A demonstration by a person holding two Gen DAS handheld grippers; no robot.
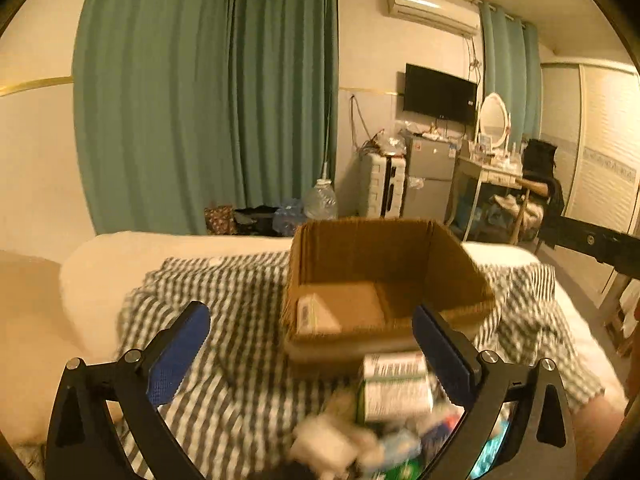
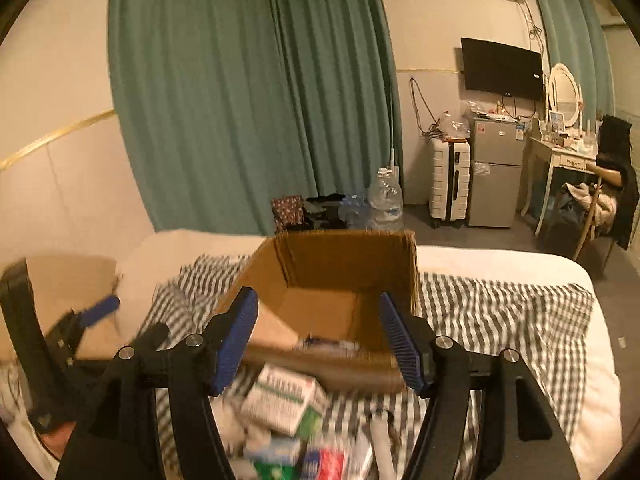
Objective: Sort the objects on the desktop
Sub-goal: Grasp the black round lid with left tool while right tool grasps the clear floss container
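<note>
Left wrist view: your left tongs [image 1: 310, 350] are spread wide w/ nothing between the pads, hanging over the checked cloth [image 1: 236, 292] on the bed; the open cardboard box [image 1: 384, 280] sits just ahead w/ a small pale carton [image 1: 316, 314] in its near-left corner, and a white-green carton [image 1: 396, 384] lies just in front of the box by the right pad. Right wrist view: your right tongs [image 2: 320, 342] are likewise wide apart and empty, framing the box's near wall, w/ blurred small packets [image 2: 288, 452] heaped below.
</note>
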